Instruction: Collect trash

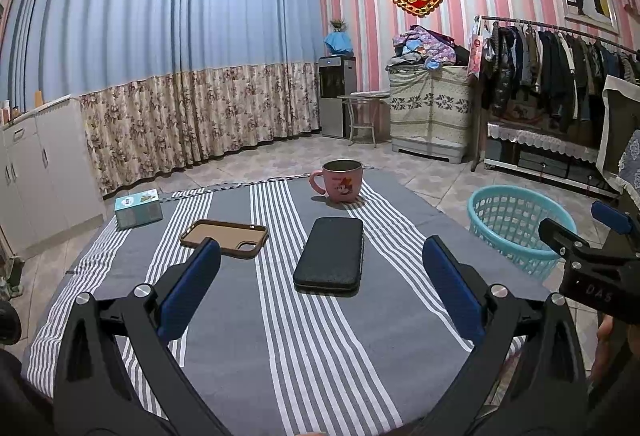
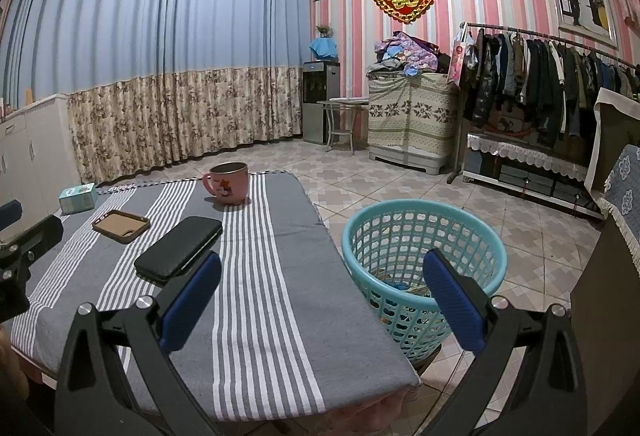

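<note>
A turquoise plastic basket (image 2: 424,260) stands on the floor right of the table, with some scraps at its bottom; it also shows in the left wrist view (image 1: 520,224). My left gripper (image 1: 320,268) is open and empty above the striped cloth, near a black phone (image 1: 330,256). My right gripper (image 2: 322,276) is open and empty over the table's right edge, its right finger in front of the basket. It shows at the right edge of the left wrist view (image 1: 592,248).
On the grey striped table cloth (image 1: 280,336) lie a brown phone case (image 1: 224,238), a pink mug (image 1: 340,181) and a teal tissue box (image 1: 138,209). A clothes rack (image 2: 560,75), a covered cabinet (image 2: 412,115) and tiled floor lie beyond.
</note>
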The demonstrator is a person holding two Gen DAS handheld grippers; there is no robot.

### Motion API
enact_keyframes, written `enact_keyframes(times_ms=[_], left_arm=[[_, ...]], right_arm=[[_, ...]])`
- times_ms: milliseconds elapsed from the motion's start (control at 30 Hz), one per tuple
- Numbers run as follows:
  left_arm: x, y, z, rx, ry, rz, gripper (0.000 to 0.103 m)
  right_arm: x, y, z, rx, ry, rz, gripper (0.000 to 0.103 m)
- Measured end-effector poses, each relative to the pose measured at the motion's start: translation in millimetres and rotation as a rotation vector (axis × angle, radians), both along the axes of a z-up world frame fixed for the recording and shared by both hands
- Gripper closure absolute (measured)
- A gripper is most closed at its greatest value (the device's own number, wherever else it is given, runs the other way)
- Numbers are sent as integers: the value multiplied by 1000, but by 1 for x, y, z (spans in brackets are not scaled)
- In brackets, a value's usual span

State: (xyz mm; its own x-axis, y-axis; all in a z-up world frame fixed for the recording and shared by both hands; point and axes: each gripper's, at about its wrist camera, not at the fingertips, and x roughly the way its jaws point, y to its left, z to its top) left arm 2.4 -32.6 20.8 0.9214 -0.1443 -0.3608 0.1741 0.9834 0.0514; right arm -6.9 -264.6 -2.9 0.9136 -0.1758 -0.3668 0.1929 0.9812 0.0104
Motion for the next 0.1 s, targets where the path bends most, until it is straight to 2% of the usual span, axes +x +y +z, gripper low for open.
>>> enact_keyframes(times_ms=[100], left_arm=[[0, 1, 1, 1, -1, -3, 5]], right_arm=[[0, 0, 0, -2, -2, -1, 4]])
